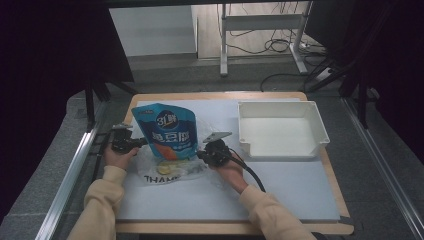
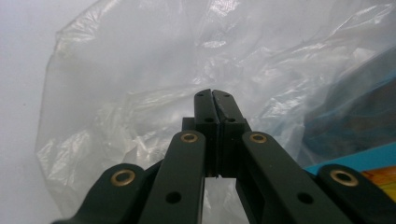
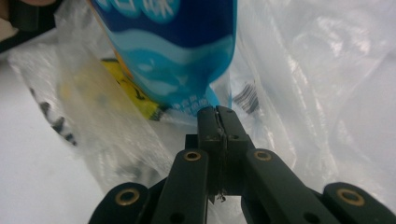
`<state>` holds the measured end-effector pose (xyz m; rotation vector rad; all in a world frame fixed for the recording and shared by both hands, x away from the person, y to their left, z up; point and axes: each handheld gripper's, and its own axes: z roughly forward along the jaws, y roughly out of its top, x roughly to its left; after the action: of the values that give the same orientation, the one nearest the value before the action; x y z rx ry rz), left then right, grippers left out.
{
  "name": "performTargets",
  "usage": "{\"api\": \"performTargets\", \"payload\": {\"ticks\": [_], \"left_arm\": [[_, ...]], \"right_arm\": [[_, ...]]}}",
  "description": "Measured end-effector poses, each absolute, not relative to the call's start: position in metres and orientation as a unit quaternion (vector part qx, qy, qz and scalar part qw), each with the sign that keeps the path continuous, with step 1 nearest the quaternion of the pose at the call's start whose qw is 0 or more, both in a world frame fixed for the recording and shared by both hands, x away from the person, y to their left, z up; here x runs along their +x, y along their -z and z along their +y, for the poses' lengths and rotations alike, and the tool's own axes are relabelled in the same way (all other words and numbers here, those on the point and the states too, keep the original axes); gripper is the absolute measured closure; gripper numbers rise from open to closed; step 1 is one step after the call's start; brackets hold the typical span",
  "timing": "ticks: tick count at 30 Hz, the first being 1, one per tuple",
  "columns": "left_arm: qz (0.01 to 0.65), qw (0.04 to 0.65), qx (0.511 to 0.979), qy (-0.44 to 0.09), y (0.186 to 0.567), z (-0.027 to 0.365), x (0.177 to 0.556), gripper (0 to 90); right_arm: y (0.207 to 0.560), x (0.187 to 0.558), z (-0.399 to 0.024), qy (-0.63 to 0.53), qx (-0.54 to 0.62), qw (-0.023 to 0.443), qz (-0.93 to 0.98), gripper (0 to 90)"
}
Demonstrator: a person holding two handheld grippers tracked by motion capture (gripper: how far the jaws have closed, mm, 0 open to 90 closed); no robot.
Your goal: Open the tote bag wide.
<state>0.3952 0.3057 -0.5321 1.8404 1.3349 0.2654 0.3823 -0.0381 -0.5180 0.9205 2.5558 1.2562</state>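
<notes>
A clear plastic bag (image 1: 176, 173) lies on the white mat, with a blue snack pouch (image 1: 167, 131) reaching out of its far end and a yellow item (image 1: 170, 166) inside it. My left gripper (image 1: 145, 141) comes in from the bag's left side. My right gripper (image 1: 201, 155) comes in from the right. In the left gripper view the jaws (image 2: 213, 93) are shut, pinching the bag's film (image 2: 140, 93). In the right gripper view the jaws (image 3: 217, 111) are shut on the film (image 3: 327, 93) just below the pouch's corner (image 3: 173, 46).
A white rectangular tray (image 1: 320, 127) stands at the back right of the mat (image 1: 280, 185). The mat covers a wooden table (image 1: 220, 95). Beyond the table, metal desk legs (image 1: 224, 45) and cables are on the floor.
</notes>
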Motion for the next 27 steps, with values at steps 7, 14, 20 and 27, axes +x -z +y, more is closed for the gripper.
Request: {"api": "performTargets", "payload": {"ticks": [7,14,20,27], "left_arm": [[0.525,0.399,0.743,-0.112,0.541,0.302,0.398,89.7],[0.53,0.388,0.745,-0.115,0.552,0.302,0.409,89.8],[0.529,0.39,0.743,-0.122,0.553,0.306,0.42,90.0],[0.534,0.393,0.739,-0.123,0.554,0.308,0.429,90.0]], "right_arm": [[0.528,0.385,-0.036,-0.404,0.305,0.079,0.859,88.7],[0.537,0.377,-0.039,-0.382,0.295,0.074,0.873,88.8],[0.537,0.369,-0.046,-0.385,0.276,0.061,0.878,89.0],[0.538,0.357,-0.056,-0.39,0.262,0.047,0.882,89.2]]}}
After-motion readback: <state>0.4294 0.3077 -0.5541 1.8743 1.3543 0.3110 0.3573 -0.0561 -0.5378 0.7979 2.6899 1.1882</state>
